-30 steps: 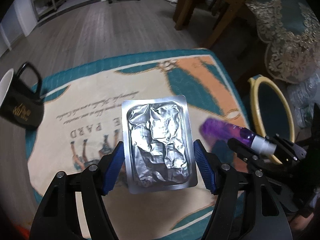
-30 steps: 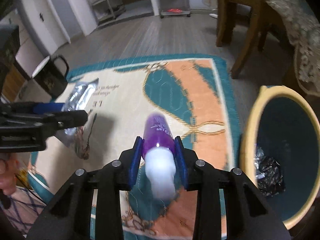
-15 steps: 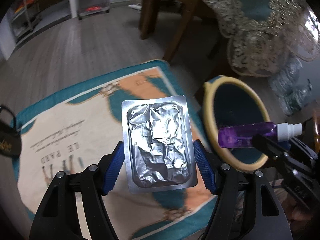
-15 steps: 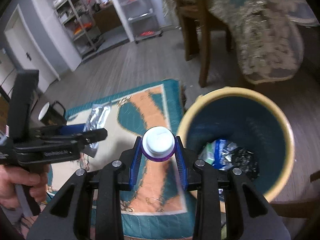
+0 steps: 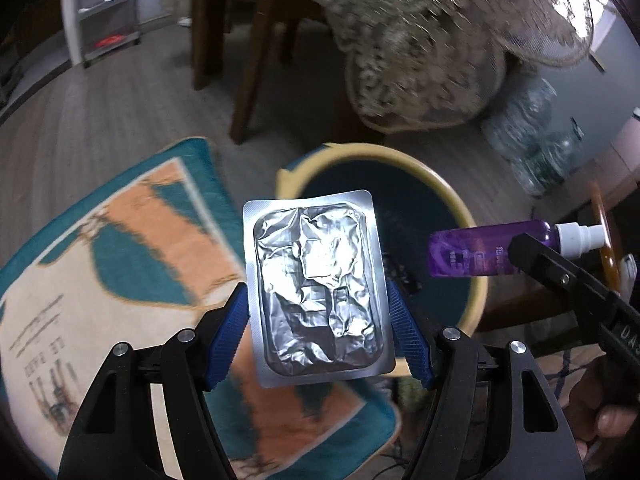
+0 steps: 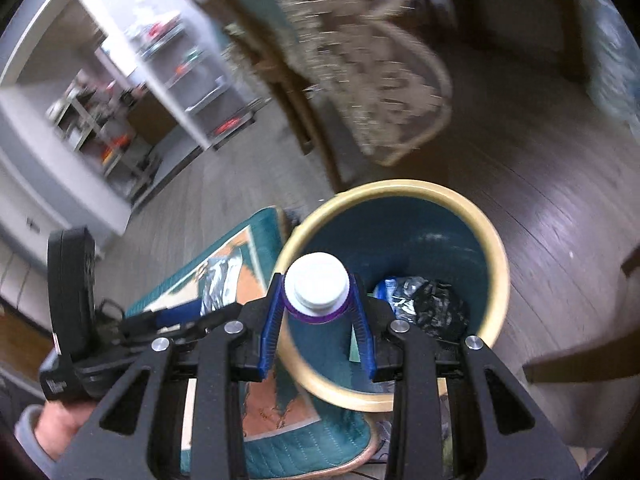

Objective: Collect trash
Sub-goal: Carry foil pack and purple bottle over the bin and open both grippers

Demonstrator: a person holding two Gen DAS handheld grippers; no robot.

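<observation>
My left gripper is shut on a flat silver foil blister pack, gripped by its two long edges and held over the near rim of the teal bin with a yellow rim. My right gripper is shut on a purple bottle with a white cap, held above the bin's opening. In the left wrist view the purple bottle lies level over the bin's right side. Crumpled foil and dark wrappers lie at the bottom of the bin.
A teal, orange and cream rug lies left of the bin. A wooden chair and a lace-edged tablecloth stand behind the bin. Clear plastic bottles sit at the right. A white shelf unit stands farther off.
Both grippers have swung right from over the rug to the bin, each keeping its hold. The black mug has left view. The bottle has rolled so its cap faces the right camera.
</observation>
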